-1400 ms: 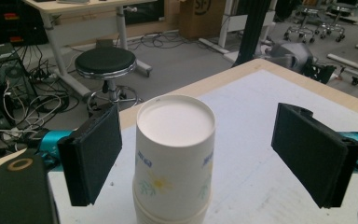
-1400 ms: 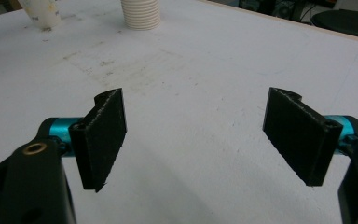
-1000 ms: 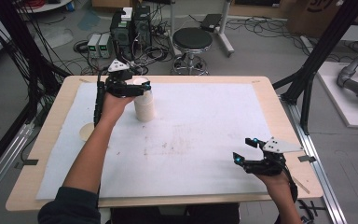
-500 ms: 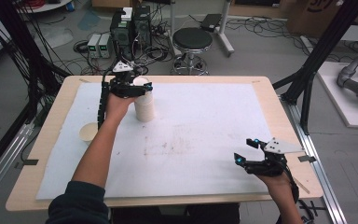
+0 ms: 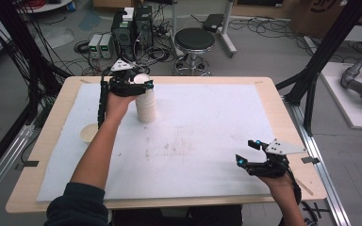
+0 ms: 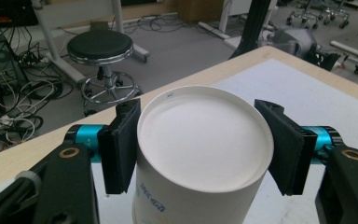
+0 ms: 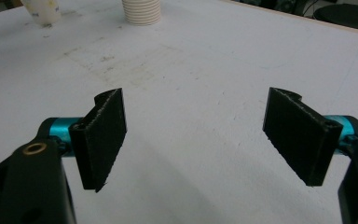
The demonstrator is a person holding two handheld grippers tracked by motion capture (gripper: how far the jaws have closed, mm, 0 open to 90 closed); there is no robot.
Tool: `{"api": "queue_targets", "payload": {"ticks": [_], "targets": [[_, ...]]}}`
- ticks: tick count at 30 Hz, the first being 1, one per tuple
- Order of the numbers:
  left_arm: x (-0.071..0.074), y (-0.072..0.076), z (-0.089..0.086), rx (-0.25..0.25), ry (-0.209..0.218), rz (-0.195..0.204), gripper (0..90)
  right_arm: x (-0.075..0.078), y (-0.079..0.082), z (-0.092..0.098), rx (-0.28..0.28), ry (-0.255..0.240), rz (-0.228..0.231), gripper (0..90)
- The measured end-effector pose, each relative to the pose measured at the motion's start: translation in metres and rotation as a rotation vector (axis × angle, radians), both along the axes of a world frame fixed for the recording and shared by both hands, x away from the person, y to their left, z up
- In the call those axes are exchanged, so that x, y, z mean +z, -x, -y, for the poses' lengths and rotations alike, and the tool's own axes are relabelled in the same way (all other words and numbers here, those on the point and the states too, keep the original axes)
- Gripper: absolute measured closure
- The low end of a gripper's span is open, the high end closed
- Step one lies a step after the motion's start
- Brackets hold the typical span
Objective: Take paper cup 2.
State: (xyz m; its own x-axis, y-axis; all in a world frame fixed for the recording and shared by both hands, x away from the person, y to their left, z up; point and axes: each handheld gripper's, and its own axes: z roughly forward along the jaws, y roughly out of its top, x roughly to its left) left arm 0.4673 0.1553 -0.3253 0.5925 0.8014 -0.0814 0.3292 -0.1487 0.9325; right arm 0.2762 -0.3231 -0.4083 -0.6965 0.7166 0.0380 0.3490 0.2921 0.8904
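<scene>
The white mat point(image 5: 207, 136) is covering most of the wooden table point(image 5: 290, 122), and the stack of paper cups point(image 5: 146, 101) is standing upside down on its far left part, with a single cup point(image 5: 88, 133) lying apart nearer the left edge.

The likeliest trouble is sitting in that stack: the cups are nested tightly, so a lift of the top one is probably going to drag several along, or tip the whole column, since nothing is bracing its lower part. A squeeze that is too hard is also risking a dented thin wall, and a pinch this close to the upturned base is leaving little to hold if the cup slips.

The left gripper point(image 6: 200, 149) is reaching over the stack from the left, and its jaws have just been closing around the top cup point(image 6: 203, 140); in the left gripper view the pads are sitting against both sides of it, pinching it lightly.

The right gripper point(image 5: 250, 153) is resting low over the near right of the mat, well apart from the cups, with its pads point(image 7: 105, 135) spread wide and nothing between them.
</scene>
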Motion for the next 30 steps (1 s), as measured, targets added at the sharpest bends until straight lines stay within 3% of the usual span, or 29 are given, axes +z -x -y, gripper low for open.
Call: {"api": "queue_targets", "payload": {"ticks": [6, 15, 26, 30], "targets": [[0.01, 0.007, -0.008, 0.007, 0.057, 0.043, 35.3, 0.0, 0.0, 0.0, -0.001, -0.002, -0.004, 22.0], [0.04, 0.019, -0.017, -0.015, 0.094, 0.116, 36.1, 0.0, 0.0, -0.003, 0.007, 0.003, -0.003, 22.0], [0.062, 0.046, -0.037, -0.004, 0.167, 0.202, 36.2, 0.001, 0.0, -0.005, 0.011, 0.006, 0.001, 22.0], [0.068, 0.059, -0.042, -0.023, 0.165, 0.219, 36.3, 0.001, 0.0, -0.007, 0.014, 0.007, 0.002, 22.0]]}}
